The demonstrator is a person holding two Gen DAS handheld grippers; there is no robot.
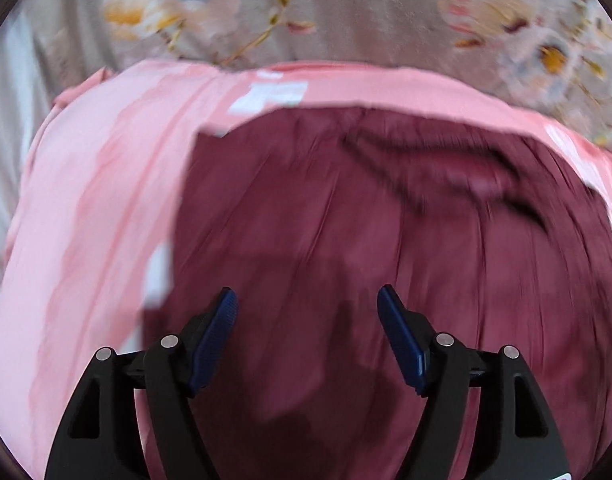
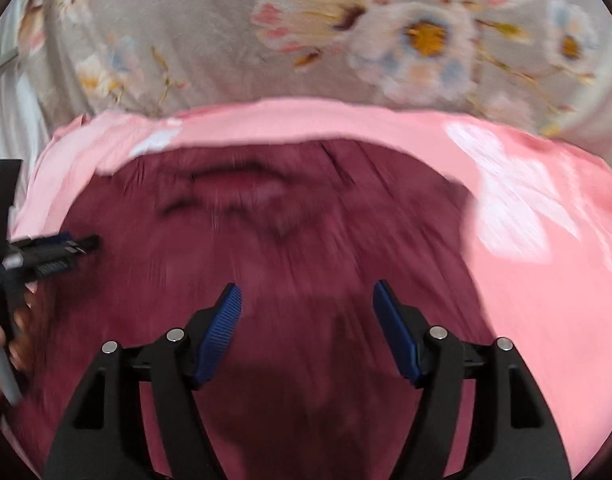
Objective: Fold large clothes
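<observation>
Above the maroon garment (image 1: 346, 220), your left tool (image 1: 307, 300) hangs with its blue pads (image 1: 220, 336) spread well apart and nothing between them; the cloth lies below, clear of both pads. Your right tool (image 2: 307, 296) is the same: jaws wide, nothing gripped, maroon fabric under the gap. From the right wrist view, the left tool shows again at the picture's left edge, with a hand (image 2: 10, 344) behind it, over the garment's left part.

The maroon garment lies spread out and creased lengthwise, with a darker fold or neckline near its far edge; motion blur makes it hard to say which. It rests on a pink cloth with white print (image 1: 86, 220), which shows on the left, along the far side and, in the right wrist view, broadly on the right. Beyond the pink cloth runs a beige floral sheet (image 2: 210, 40), likely a bed cover, with large pale flowers.
</observation>
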